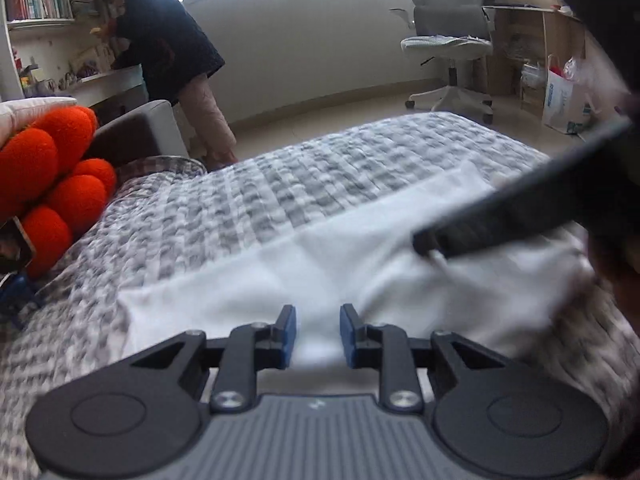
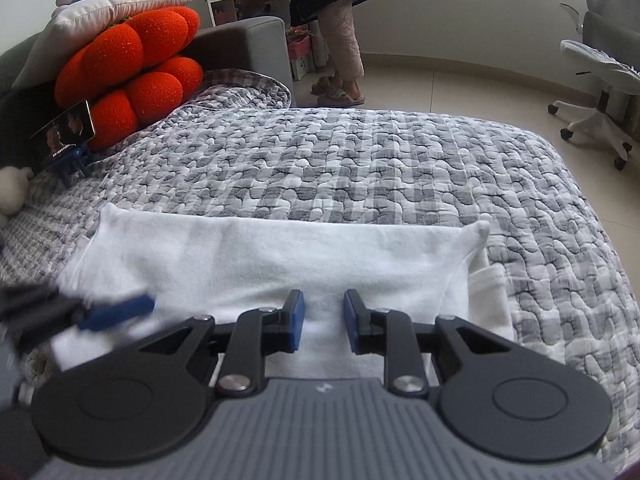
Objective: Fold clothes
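Observation:
A white garment (image 2: 280,252), folded into a long band, lies across the grey checked quilt (image 2: 360,160) of the bed. My right gripper (image 2: 324,322) hangs over the near edge of the band at its middle. There is a gap between its blue pads, and the cloth shows in that gap without being pressed. My left gripper (image 1: 318,334) is over the same garment (image 1: 360,264), nearer its left end, and its pads are also apart with cloth showing between them. In the right wrist view its blurred blue fingers (image 2: 116,312) hover at the garment's left end. A dark finger (image 1: 520,208) of the right gripper crosses the left wrist view.
An orange lobed cushion (image 2: 132,68) and a white pillow (image 2: 100,12) lean at the head of the bed. A phone on a blue stand (image 2: 66,128) is beside them. A person (image 1: 168,40) stands by the desk. An office chair (image 1: 448,40) and a paper bag (image 1: 560,104) are on the floor beyond.

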Demonstrator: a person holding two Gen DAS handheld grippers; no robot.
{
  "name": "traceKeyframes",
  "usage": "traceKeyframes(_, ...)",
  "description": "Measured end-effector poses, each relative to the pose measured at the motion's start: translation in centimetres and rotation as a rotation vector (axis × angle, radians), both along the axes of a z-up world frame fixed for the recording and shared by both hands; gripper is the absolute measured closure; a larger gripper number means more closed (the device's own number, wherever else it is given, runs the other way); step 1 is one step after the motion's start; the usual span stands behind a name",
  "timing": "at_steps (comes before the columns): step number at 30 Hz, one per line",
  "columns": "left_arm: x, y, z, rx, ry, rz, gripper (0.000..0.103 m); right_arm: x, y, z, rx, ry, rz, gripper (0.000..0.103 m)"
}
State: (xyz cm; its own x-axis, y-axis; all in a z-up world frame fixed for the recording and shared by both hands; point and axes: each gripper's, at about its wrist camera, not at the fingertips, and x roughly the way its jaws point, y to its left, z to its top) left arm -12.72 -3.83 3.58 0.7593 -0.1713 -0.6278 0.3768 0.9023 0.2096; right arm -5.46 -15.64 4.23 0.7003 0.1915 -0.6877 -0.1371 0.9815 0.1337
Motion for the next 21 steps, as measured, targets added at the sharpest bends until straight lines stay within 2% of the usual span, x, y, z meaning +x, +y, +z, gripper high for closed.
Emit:
traceKeyframes(4, -2.1, -0.8, -0.8, 0.043, -0.03, -0.002, 0.079, -0.1, -0.1, 0.0, 0.0, 0.001, -0.001, 0.077)
traceKeyframes(10, -2.9, -0.8, -1.2, 0.035, -0.037, 0.03, 0.079, -0.4, -0.4, 0.0, 0.004, 0.0, -0.004, 0.076)
traceKeyframes(18, -1.8, 0.4, -0.6, -0.055, 0.003, 0.088, 0.078, -2.5, -2.2, 1.0, 0.016, -0.039, -0.066, 0.073)
traceKeyframes(21, -2.1, 0.3, -0.9, -0.044, -0.002, 0.091, 0.078, -3.7, -3.5, 1.8, 0.029, -0.079, -0.095, 0.073)
